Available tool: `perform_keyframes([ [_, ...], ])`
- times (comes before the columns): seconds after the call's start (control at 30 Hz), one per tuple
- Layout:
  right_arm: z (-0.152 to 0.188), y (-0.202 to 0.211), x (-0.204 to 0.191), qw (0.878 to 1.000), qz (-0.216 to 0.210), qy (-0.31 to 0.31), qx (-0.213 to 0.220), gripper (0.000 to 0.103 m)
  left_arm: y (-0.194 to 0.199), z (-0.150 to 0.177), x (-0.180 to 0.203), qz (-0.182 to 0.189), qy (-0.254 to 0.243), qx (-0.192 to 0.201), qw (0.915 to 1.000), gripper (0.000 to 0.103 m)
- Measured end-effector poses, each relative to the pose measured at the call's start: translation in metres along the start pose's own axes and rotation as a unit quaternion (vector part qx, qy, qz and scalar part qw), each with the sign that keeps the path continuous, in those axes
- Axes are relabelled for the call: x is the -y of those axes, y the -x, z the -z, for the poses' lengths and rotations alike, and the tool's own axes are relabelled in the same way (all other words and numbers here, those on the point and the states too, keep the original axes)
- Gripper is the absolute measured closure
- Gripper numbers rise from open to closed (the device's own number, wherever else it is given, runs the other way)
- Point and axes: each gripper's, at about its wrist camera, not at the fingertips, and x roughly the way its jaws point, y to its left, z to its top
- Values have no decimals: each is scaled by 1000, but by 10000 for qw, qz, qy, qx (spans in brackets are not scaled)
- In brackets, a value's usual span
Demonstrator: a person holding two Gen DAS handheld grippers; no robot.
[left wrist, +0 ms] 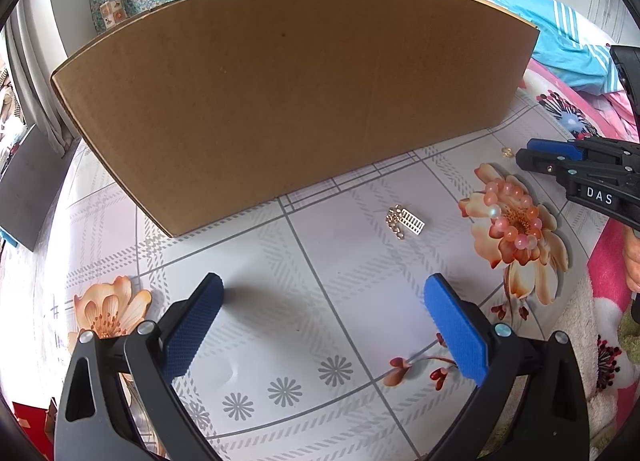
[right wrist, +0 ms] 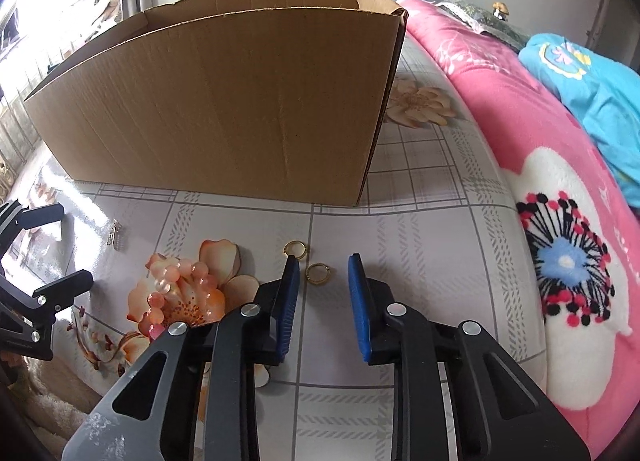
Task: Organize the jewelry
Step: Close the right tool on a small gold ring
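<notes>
Two small gold rings lie on the floral tablecloth [right wrist: 420, 261]. One ring [right wrist: 318, 273] sits between the blue pads of my right gripper [right wrist: 323, 261], with a gap on each side, so the gripper is open. The other ring [right wrist: 296, 249] lies at the tip of its left finger. A pink bead bracelet [left wrist: 512, 217] rests on a printed flower. A gold chain with a white comb-like piece [left wrist: 404, 221] lies ahead of my left gripper [left wrist: 325, 279], which stands wide open above the cloth with nothing in it. In the left wrist view, the right gripper [left wrist: 522, 155] is low at the right, by a ring [left wrist: 507, 151].
A large open cardboard box [left wrist: 280, 101] stands on the table behind the jewelry. A pink flowered blanket [right wrist: 560, 261] and a blue garment [right wrist: 592, 93] lie to the right. A hand [left wrist: 632, 261] shows at the right edge.
</notes>
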Motion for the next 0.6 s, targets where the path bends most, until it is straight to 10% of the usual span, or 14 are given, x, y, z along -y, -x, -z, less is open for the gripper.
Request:
perform_keyframes([
  [0.6, 2, 4, -5, 9997, -242, 82, 7, 94, -1, -2, 1, 0, -4, -4, 10000, 4],
])
